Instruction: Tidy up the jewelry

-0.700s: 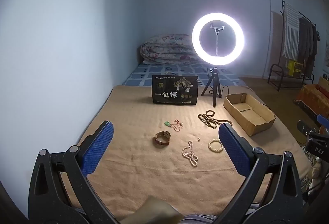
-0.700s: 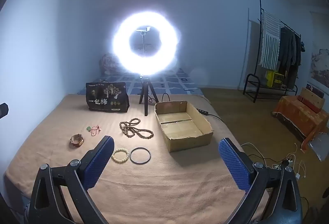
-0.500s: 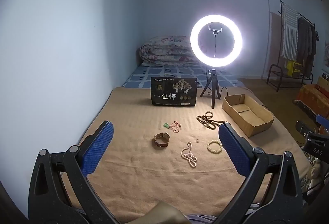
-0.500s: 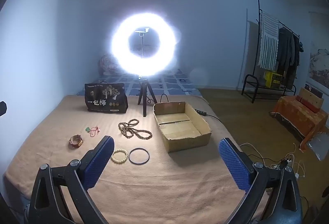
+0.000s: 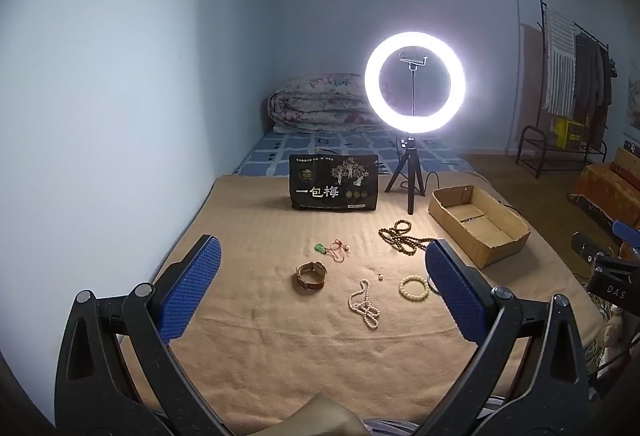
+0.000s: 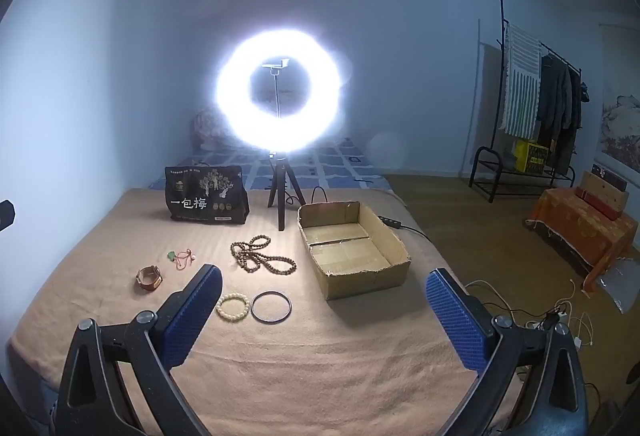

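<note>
Jewelry lies on a tan blanket (image 5: 280, 356): a brown watch (image 5: 311, 275), a white pearl necklace (image 5: 365, 305), a cream bead bracelet (image 5: 414, 287), brown prayer beads (image 5: 400, 237) and a green pendant on red cord (image 5: 332, 249). An open cardboard box (image 6: 352, 248) stands to their right. The right wrist view also shows the watch (image 6: 149, 277), bracelet (image 6: 233, 308), prayer beads (image 6: 260, 254) and a dark bangle (image 6: 271, 307). My left gripper (image 5: 320, 288) and right gripper (image 6: 320, 312) are both open, empty, above the blanket's near part.
A lit ring light on a tripod (image 5: 414, 84) and a black printed bag (image 5: 334, 188) stand at the back. A wall (image 5: 100, 116) runs along the left. Folded bedding (image 5: 316, 104) lies behind. A clothes rack (image 6: 536, 96), cables and floor are to the right.
Both views have drifted slightly; the jewelry sits a little lower and further in the frames, so both grippers rose or pulled back a little. Both stay open.
</note>
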`<state>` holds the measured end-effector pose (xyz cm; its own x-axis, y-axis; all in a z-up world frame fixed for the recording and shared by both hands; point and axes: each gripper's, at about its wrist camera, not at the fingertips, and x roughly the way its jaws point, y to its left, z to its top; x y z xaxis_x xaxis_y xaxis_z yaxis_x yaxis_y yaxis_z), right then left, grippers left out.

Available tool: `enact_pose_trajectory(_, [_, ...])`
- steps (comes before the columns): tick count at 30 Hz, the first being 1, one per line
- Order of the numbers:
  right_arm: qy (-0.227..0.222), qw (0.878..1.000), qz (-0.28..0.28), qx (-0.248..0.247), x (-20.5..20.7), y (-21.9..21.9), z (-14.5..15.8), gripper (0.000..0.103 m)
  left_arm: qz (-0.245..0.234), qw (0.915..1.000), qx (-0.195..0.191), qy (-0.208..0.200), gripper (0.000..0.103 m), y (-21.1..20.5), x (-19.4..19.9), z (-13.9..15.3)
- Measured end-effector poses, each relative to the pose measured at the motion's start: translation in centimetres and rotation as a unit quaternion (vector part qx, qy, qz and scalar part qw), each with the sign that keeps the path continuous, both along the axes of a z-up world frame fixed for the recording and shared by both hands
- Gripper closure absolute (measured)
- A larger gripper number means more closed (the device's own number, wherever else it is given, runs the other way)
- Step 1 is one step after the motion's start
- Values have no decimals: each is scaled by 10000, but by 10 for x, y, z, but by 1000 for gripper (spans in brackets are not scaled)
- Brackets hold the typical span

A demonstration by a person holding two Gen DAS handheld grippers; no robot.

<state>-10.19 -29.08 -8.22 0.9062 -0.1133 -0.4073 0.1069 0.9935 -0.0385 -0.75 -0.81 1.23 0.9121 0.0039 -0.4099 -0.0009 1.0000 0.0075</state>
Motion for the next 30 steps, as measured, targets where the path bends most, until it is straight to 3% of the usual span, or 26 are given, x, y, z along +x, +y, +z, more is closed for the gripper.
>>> enact_pose_trajectory(30, [-2,10000,-5,-10,6,0,-4,0,-3,10000,15,-20,0,-4,1,4])
